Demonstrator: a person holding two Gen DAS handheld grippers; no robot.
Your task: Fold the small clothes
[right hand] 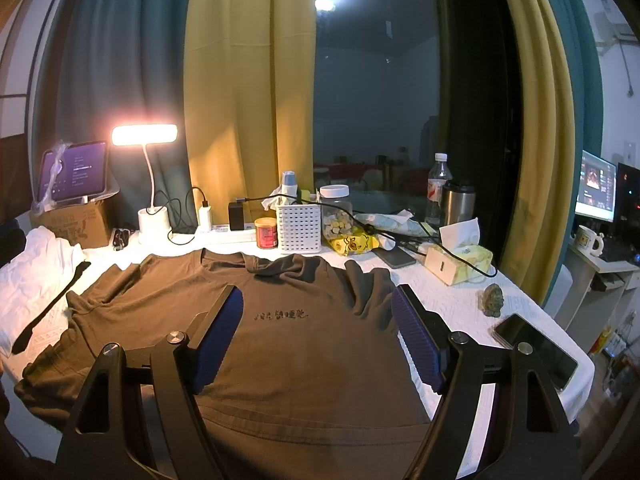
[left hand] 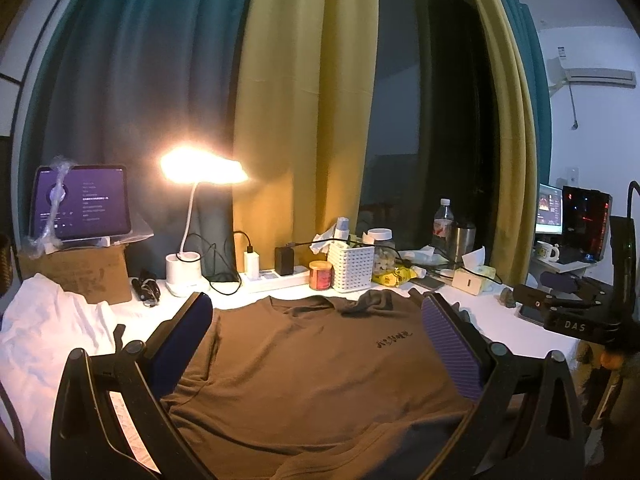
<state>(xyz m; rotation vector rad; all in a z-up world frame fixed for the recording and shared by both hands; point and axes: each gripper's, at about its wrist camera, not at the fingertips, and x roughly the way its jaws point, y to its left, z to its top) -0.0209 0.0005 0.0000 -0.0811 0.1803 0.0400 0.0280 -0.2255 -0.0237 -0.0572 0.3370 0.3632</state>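
Brown t-shirt (right hand: 304, 344) spread flat on table, right sleeve rumpled.

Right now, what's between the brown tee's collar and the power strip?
Only bare white table cover. In the right wrist view the brown tee collar stops short of the power strip, with nothing lying in the gap.

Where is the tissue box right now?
In the right wrist view, the tissue box sits at the table's right rear, behind the brown T-shirt, between a dark phone and a small stone.

Home bedroom desk, curtains (right hand: 248, 80), lit lamp (right hand: 144, 135) (night outside), air conditioner (left hand: 596, 74)
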